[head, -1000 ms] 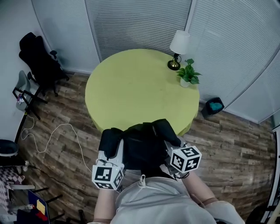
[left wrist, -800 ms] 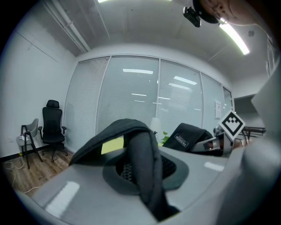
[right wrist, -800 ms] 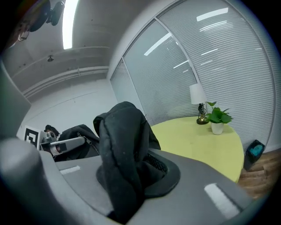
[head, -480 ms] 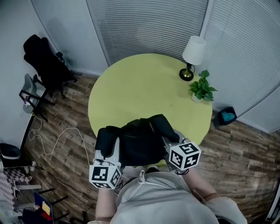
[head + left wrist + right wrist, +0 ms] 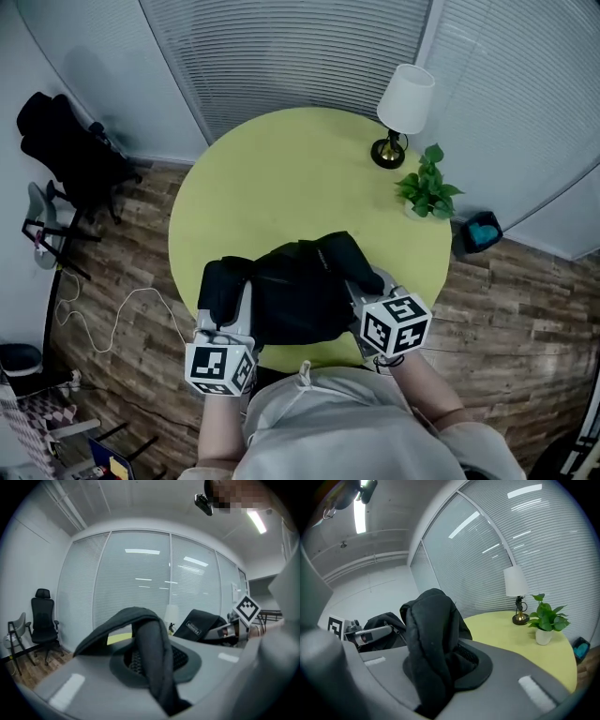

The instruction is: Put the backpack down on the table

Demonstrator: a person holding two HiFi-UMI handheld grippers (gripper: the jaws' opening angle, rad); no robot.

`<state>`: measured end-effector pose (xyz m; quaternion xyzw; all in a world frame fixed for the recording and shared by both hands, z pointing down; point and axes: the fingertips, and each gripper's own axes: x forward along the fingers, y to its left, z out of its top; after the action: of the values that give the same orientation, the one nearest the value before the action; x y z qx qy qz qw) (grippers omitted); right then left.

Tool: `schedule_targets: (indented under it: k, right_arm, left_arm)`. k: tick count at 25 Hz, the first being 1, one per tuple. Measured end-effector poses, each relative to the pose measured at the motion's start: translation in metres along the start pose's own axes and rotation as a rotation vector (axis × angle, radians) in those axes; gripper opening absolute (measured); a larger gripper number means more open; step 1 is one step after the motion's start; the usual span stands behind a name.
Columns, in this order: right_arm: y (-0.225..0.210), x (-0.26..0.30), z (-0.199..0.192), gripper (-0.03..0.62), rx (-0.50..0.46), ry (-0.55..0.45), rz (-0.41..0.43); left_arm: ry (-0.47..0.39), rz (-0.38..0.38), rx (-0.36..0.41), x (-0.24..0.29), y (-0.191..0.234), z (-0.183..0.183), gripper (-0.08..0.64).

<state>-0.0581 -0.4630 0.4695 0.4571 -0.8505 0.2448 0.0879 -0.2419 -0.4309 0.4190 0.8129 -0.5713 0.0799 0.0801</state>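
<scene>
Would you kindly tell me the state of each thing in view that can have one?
backpack, held by its straps over the table's near edge
left tool, shut on a backpack strap
right tool, shut on a backpack strap
lamp, upright
potted plant, upright

Black backpack (image 5: 300, 291), yellow-green table (image 5: 281, 187), white lampshade (image 5: 406, 97), brown wood-plank floor (image 5: 525, 300)
</scene>
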Motion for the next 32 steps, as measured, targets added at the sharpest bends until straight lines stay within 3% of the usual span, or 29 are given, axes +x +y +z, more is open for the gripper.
schedule_targets:
  k: [9,15,23,32]
  right_arm:
    - [-0.040,0.045,0.031,0.027,0.098,-0.049,-0.191]
    - [-0.067,0.080,0.041,0.027,0.142,-0.074,-0.280]
    - [-0.104,0.108,0.037,0.028,0.155,-0.069,-0.390]
    - [-0.132,0.123,0.015,0.029,0.149,-0.013,-0.455]
  left_arm:
    - [0.035,-0.211,0.030,0.099,0.035,0.019,0.049]
    - [0.055,-0.309,0.050,0.161,0.056,0.021,0.049]
    - [0.076,-0.392,0.048,0.217,0.064,0.008,0.051]
    - [0.117,-0.415,0.091,0.246,0.059,-0.022,0.051]
